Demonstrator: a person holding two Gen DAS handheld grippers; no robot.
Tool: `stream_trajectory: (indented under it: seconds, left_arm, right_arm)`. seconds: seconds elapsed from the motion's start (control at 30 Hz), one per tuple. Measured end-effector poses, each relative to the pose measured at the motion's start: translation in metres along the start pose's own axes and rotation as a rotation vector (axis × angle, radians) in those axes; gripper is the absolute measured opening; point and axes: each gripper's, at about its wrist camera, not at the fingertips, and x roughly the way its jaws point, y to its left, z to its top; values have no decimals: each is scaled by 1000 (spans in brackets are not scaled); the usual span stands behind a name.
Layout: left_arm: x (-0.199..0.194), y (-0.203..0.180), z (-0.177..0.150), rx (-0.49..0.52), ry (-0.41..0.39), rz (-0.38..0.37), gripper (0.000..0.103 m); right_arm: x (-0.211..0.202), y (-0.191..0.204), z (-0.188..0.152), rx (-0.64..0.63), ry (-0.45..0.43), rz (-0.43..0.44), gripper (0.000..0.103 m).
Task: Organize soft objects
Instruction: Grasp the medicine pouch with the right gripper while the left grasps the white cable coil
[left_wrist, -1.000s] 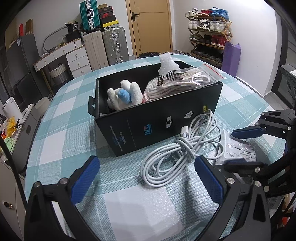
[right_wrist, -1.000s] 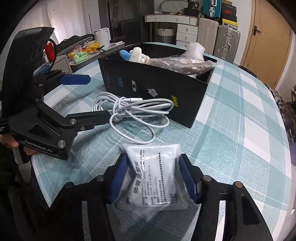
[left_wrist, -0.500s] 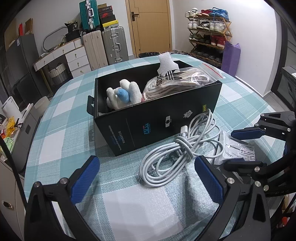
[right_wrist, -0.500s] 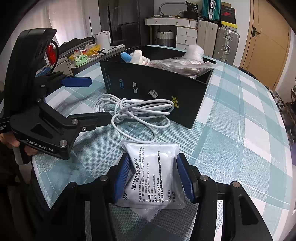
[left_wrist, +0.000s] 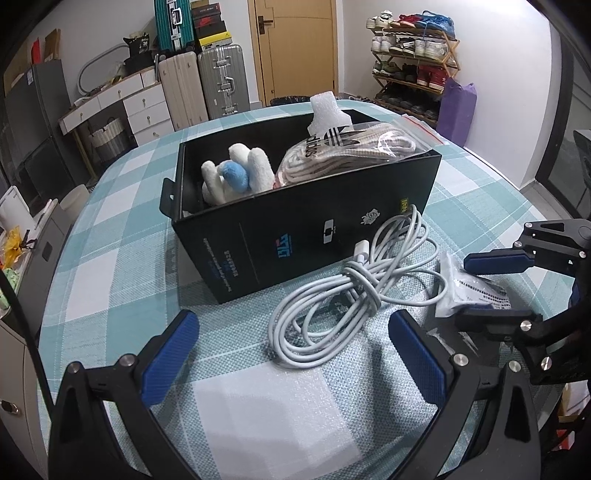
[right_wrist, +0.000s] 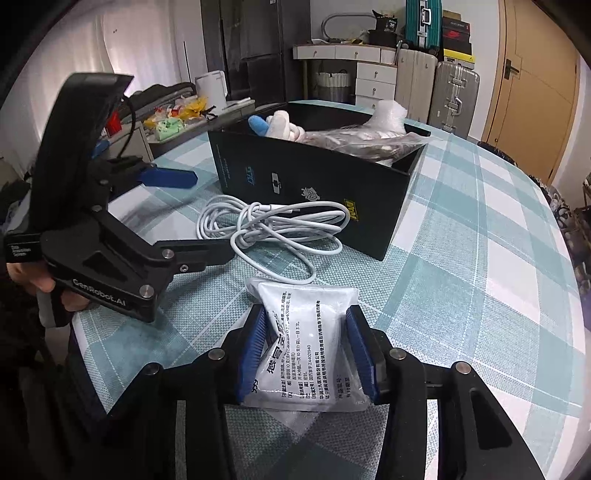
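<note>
— My right gripper (right_wrist: 306, 354) has its blue pads (right_wrist: 255, 347) on either long edge of the white medicine sachet (right_wrist: 308, 332), and the jaws are closing on it; the pads look to be already pressing the packet's sides, which bulge slightly between them. My left gripper (left_wrist: 295, 354) hangs spread wide with nothing between its fingers.

— Where does the sachet sit?

— Flat on the checked tablecloth (right_wrist: 480, 266), on the near side of the coiled white charging cable (right_wrist: 273, 229), which lies just in front of the black box (right_wrist: 314, 177).

— Why take it across the width?

— I judge that the narrow way fits my span, and a soft packet buckles less when pinched near its middle.

— Which way does it point?

— Its long axis runs along my fingers, the far short end toward the cable and the box.

— And the box?

— It already holds a white and blue plush toy (left_wrist: 232, 173), a bag of laces (left_wrist: 351, 147) and a foam piece (left_wrist: 327, 114), so I judge the sachet belongs there too. The left gripper waits over the cable, probably its next pick.
</note>
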Motion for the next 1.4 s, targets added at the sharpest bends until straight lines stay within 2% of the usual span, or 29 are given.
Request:
stream_trajectory:
  seconds: [0.27, 0.37, 0.53, 0.63, 0.7, 0.73, 0.8, 0.97, 1.17, 1.4]
  left_arm:
    - [2, -8, 3, 39, 10, -18, 103]
    - [2, -15, 5, 73, 6, -21, 102]
    - [2, -25, 8, 121, 6, -26, 98]
    - [5, -29, 10, 140, 19, -36, 91]
    - [7, -33, 10, 154, 29, -41, 80]
    - [8, -33, 11, 160, 33, -43, 77]
    - [8, -34, 11, 159, 36, -68, 56]
    - [7, -36, 11, 165, 34, -73, 55]
    - [6, -37, 9, 161, 39, -64, 54]
    - [2, -33, 5, 138, 46, -54, 54]
  right_arm:
    - [-9, -5, -4, 33, -39, -1, 45]
    - [-13, -7, -5, 44, -48, -3, 36]
    - [-16, -11, -8, 49, -46, -17, 36]
    - [-21, -16, -11, 68, -47, -33, 40]
    - [-23, -21, -14, 93, -36, -47, 50]
    - [-24, -23, -15, 110, -30, -49, 52]
    - [-21, -31, -17, 162, -6, -53, 60]
    - [-14, -41, -14, 229, 17, -41, 62]
    - [-6, -35, -8, 204, 40, -78, 63]
    - [-7, -29, -8, 157, 32, -98, 44]
